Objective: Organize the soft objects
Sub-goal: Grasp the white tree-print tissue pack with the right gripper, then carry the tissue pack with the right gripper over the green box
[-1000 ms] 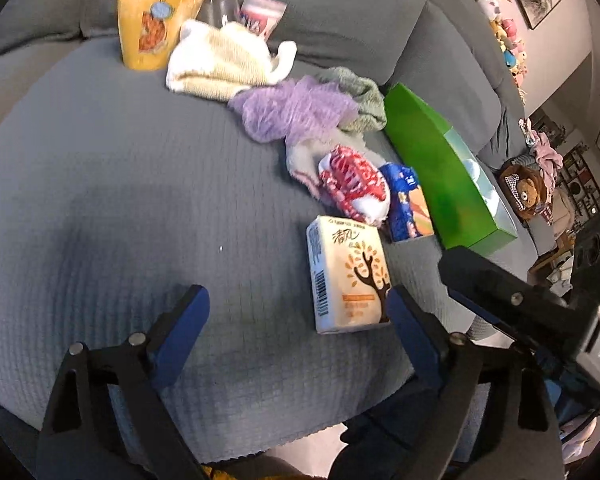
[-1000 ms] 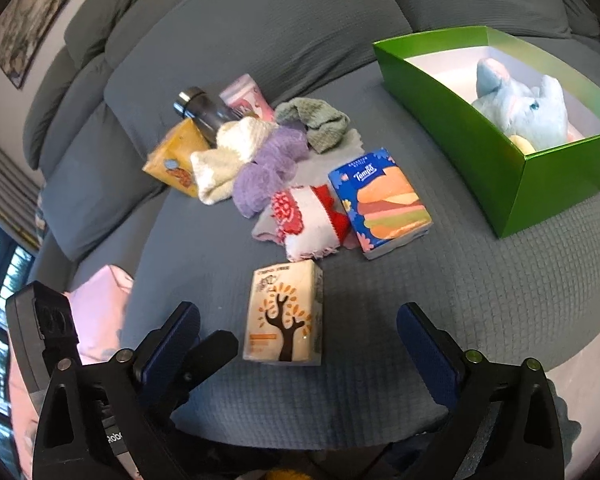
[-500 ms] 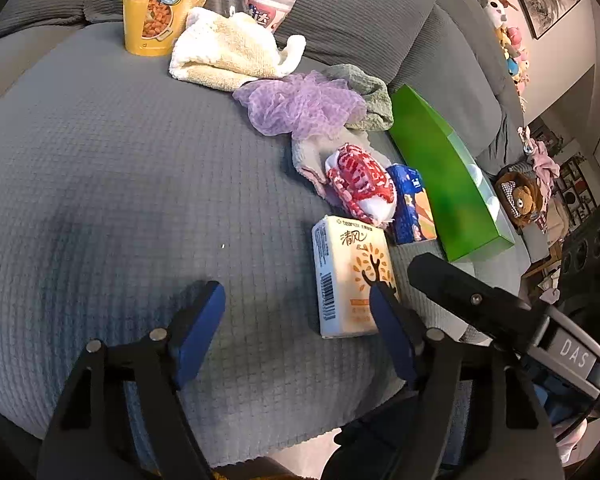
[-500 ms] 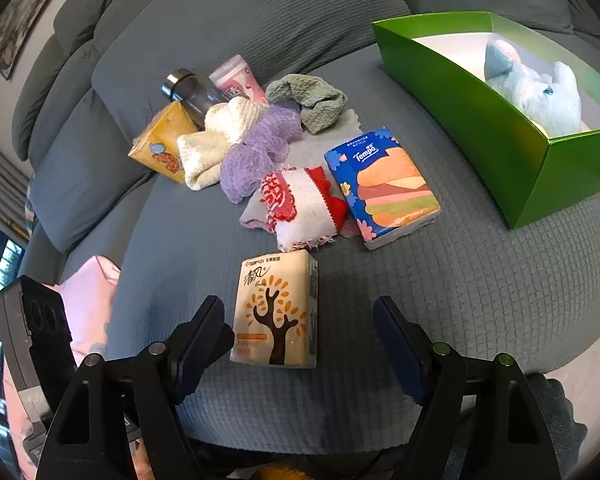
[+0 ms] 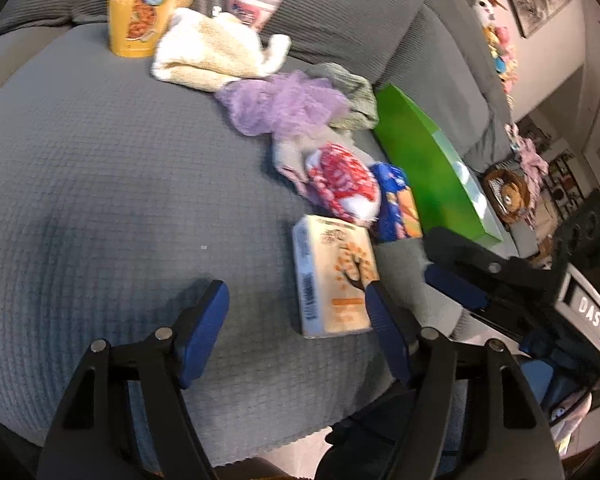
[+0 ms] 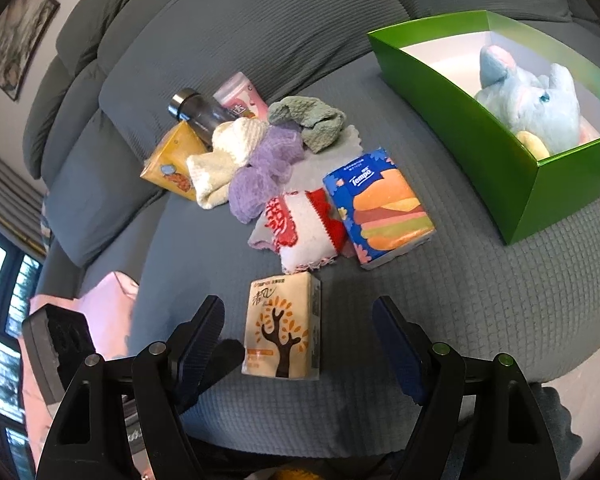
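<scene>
Covering both views, the grey sofa seat (image 6: 480, 300) carries everything, and the sorting looks barely begun. The green box (image 6: 452, 92) stands toward the seat's right edge in the right wrist view, and only a blue plush toy (image 6: 536, 100) lies inside it so far.

Left out on the seat, near the backrest, are a cream knit cloth (image 6: 224, 160), a purple mesh puff (image 6: 264, 172), a green cloth (image 6: 312, 120) and a red-and-white embroidered pad (image 6: 304, 228), heaped together and partly overlapping. Among them sit harder items: an orange snack bag (image 6: 168, 168), a dark bottle (image 6: 196, 114) and a pink tube (image 6: 242, 98). A blue tissue pack (image 6: 380, 208) lies beside the pad.

Nearest the seat's front edge lies the cream tissue pack (image 6: 284, 336), which seems the next target. The right gripper (image 6: 296, 332) straddles it, jaws fairly wide, pads clear of its sides. The left gripper (image 5: 296, 328) hangs just beside the same pack, jaws apart and empty, after narrowing somewhat.
</scene>
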Available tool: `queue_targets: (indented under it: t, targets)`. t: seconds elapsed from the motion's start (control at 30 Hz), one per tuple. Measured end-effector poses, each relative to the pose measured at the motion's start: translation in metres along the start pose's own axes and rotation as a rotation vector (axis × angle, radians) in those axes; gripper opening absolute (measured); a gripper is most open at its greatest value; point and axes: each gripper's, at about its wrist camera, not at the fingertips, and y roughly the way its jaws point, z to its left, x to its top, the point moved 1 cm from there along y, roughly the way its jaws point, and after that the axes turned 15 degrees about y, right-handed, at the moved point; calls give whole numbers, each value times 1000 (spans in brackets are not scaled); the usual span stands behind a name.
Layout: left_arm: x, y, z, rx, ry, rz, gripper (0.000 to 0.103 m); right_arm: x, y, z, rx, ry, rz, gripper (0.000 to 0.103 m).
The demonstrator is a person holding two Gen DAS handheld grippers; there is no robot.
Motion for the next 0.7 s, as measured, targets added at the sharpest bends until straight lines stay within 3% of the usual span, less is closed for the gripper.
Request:
queue_targets:
  t: [0.23,0.33,0.43,0.7]
  targets:
    - [-2,12,-15,20,63,32,54,-8,28,0,11,0,106,78]
    - [-2,16,-17,-4,69,33,40,-11,44,-2,39,21,170,58]
    - [-3,20,-18,-37,61,30,35,-13,46,1,37,7,152,53]
    - [10,-7,-42,40,151,-81,32,-7,22,18,136,-30,94,53]
